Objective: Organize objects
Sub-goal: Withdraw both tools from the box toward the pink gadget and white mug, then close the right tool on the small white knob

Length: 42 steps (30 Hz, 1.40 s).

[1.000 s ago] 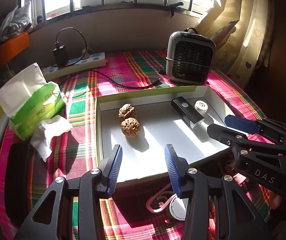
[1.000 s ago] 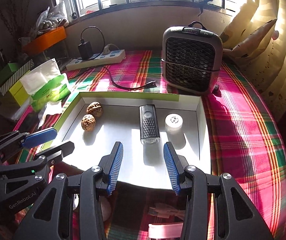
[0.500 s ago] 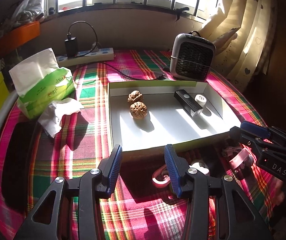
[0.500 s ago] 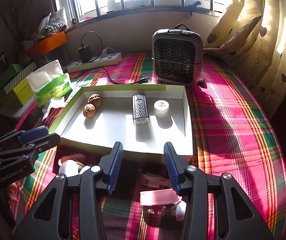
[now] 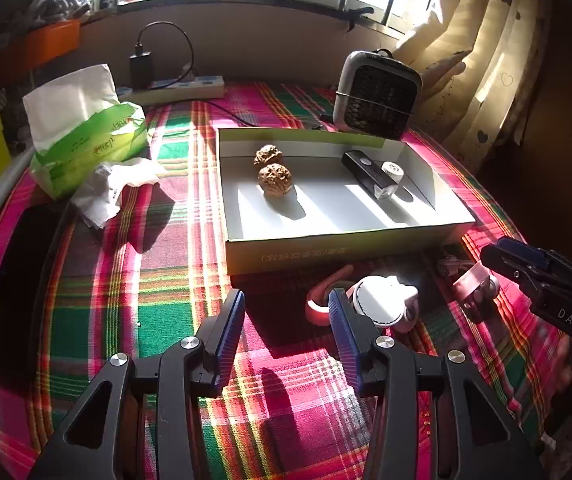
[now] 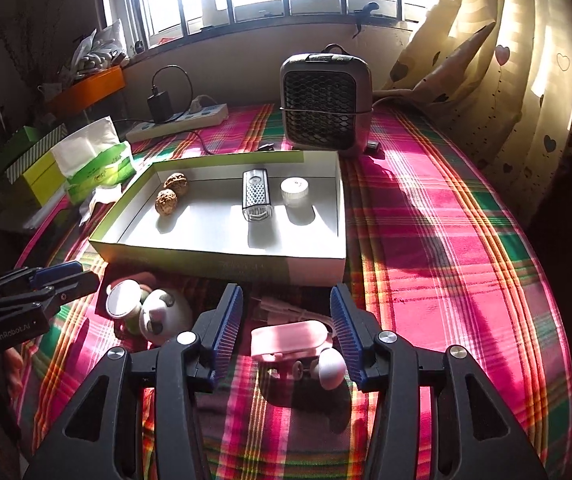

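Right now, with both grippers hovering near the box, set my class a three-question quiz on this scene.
1. How many walnuts lie in the box?
2. True or false: the left gripper has its jaws shut on the small white jar.
3. The pink toy sits: A) inside the box, B) on the plaid cloth between the right gripper's open jaws, C) on the fan heater.

Key: 1. Two. 2. False; both grippers are open and empty. 3. B.

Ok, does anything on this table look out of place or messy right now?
Yes. A crumpled tissue lies loose on the cloth beside the tissue pack. Small pink and white items, including a pink toy and a panda-faced piece, sit scattered outside the box, which holds walnuts and two other items.
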Available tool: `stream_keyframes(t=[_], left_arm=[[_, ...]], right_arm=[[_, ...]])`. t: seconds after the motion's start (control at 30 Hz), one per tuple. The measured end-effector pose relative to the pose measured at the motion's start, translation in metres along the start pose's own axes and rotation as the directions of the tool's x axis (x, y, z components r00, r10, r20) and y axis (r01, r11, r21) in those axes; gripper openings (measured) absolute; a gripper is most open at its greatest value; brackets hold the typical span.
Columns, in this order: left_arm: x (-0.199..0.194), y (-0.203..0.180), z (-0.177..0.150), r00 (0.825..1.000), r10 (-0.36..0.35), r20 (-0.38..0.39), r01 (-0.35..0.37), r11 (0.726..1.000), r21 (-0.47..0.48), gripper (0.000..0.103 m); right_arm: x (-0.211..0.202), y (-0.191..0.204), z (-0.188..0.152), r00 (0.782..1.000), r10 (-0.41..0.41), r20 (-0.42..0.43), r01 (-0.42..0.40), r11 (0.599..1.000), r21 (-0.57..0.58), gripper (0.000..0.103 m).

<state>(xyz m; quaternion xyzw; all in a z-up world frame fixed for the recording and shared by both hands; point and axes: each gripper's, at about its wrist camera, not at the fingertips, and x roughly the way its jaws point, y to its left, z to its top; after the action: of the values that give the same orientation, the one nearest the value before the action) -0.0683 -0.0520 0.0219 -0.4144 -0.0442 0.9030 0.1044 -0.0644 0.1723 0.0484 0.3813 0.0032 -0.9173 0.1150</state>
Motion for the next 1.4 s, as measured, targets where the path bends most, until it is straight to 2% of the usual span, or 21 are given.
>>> stream_keyframes(t=[0.23, 0.57, 0.67, 0.97, 1.4], left_arm=[[0.009, 0.001, -0.004, 1.000, -0.018, -0.022, 0.018, 1.000, -0.017, 0.042], [0.017, -0.004, -0.007, 0.999, -0.027, -0.044, 0.028, 1.000, 0.004, 0.042], [0.018, -0.005, -0.006, 0.998, -0.031, -0.046, 0.032, 0.999, 0.006, 0.042], [0.021, -0.006, -0.004, 0.998, -0.031, -0.046, 0.032, 0.999, 0.014, 0.042], [0.027, -0.014, 0.002, 0.998, -0.010, -0.055, 0.014, 0.997, 0.070, 0.042]], right_arm=[[-0.004, -0.011, -0.013, 1.000, -0.021, -0.014, 0.021, 1.000, 0.021, 0.048], [0.005, -0.008, -0.027, 0.998, 0.003, -0.060, -0.002, 1.000, 0.017, 0.049], [0.007, -0.010, -0.028, 0.998, -0.003, -0.069, 0.004, 1.000, 0.017, 0.053], [0.007, -0.024, -0.031, 0.995, -0.059, -0.077, 0.061, 0.998, 0.025, 0.053], [0.006, -0.031, -0.031, 0.993, -0.076, -0.086, 0.078, 0.997, 0.026, 0.053]])
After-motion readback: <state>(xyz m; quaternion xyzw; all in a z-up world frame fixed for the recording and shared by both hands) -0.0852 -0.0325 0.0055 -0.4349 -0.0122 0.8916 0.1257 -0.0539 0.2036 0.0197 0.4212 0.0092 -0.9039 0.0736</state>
